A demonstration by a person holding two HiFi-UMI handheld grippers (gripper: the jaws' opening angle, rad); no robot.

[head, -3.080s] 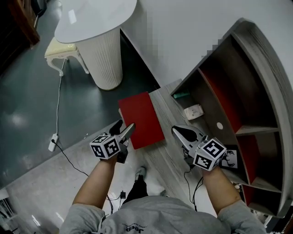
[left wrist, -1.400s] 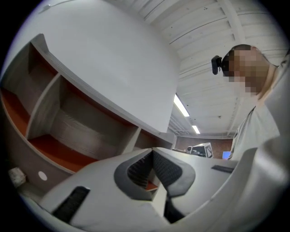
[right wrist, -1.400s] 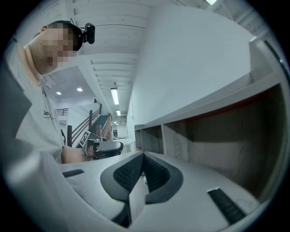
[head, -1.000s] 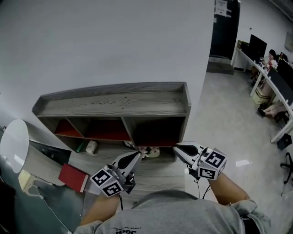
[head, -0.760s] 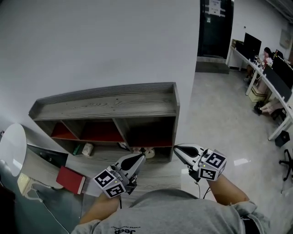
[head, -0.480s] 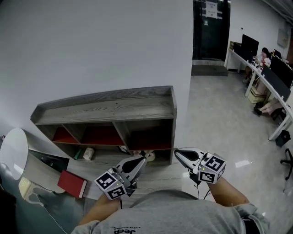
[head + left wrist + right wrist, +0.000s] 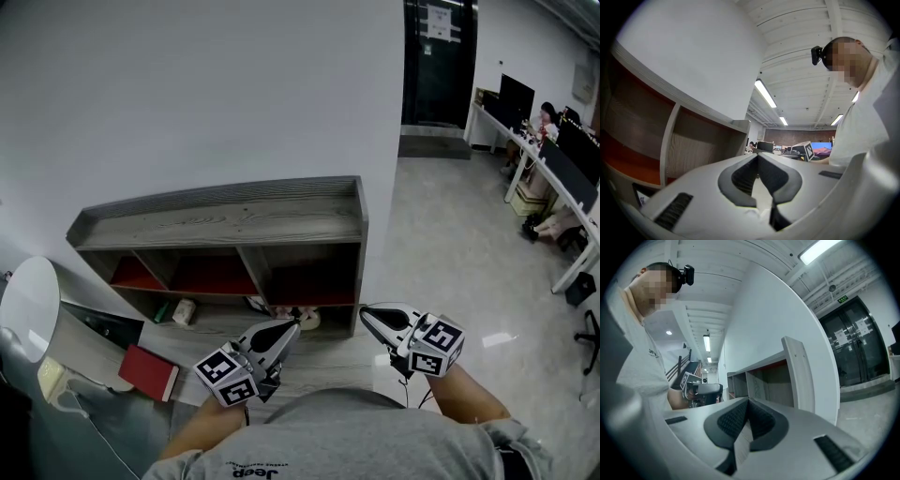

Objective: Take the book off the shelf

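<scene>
Change: three seconds ago the head view looked steeply down on the red book, which lay flat between the two grippers. It now takes in the whole shelf (image 7: 225, 217) and the room, and over the last second it has hardly shifted.
Book: the book (image 7: 148, 372) lies flat at 8 o'clock in the head view, on the end of the low wooden platform (image 7: 323, 349). It is just beside the round white table (image 7: 26, 305) and well apart from both grippers.
Left gripper: the left gripper (image 7: 284, 328) is at 6 o'clock with its jaws pressed together on nothing.
Right gripper: the right gripper (image 7: 369, 316) is at 5 o'clock, its jaws likewise closed and empty.
Meaning: the book is already out of the shelf and let go, so the task looks done.
Surface: a grey wood-grain platform under the shelf, whose compartments are lined red. A few small items sit in the lower row, too small to name.
Room: a plain white wall (image 7: 187, 84) at 12 o'clock, a dark door (image 7: 439, 61) at 1 o'clock, a glossy grey floor (image 7: 450, 244), and office desks (image 7: 553, 141) with a seated person at 2 o'clock.
</scene>
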